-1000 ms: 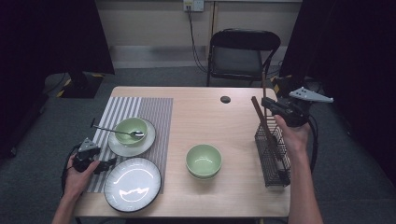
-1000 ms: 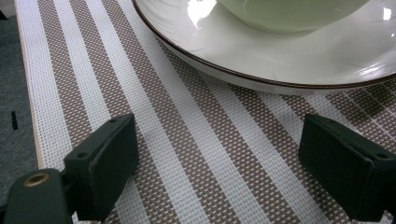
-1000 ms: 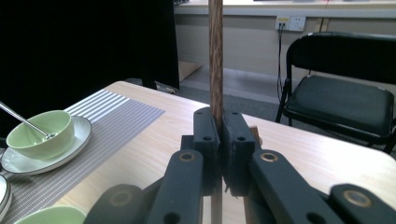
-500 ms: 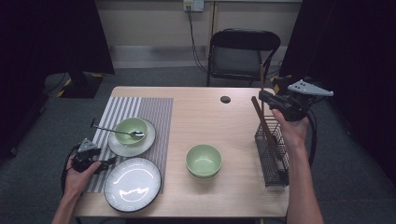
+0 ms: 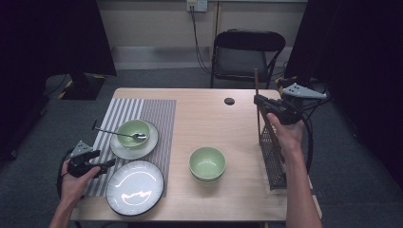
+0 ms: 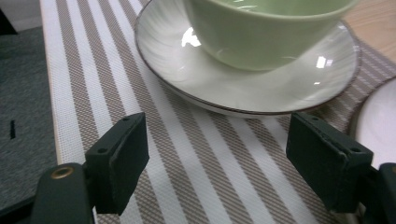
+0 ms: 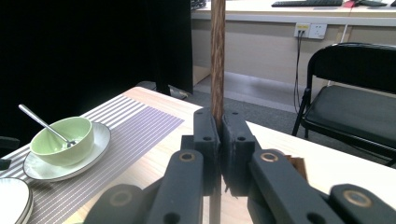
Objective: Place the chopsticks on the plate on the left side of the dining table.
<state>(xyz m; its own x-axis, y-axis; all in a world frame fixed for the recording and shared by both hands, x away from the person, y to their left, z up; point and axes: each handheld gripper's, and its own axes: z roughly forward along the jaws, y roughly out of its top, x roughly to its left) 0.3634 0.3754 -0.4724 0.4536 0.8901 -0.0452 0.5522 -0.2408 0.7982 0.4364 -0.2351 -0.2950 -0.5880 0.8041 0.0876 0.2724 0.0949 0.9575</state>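
Note:
My right gripper is shut on a thin wooden stick. The stick stands nearly upright over the far end of a wire rack at the table's right edge. My left gripper hovers low over the striped placemat. It sits between a white plate and a saucer. Its jaws stand wide apart after closing slightly, with nothing between them. On the saucer sits a green bowl with a spoon in it.
A second green bowl stands mid-table between the placemat and the rack. A small black disc lies near the far edge. A black folding chair stands behind the table.
The right gripper has lifted the stick, which leaned before and now stands nearly upright. The left hand has stayed at the placemat's near-left corner, shifting only slightly.

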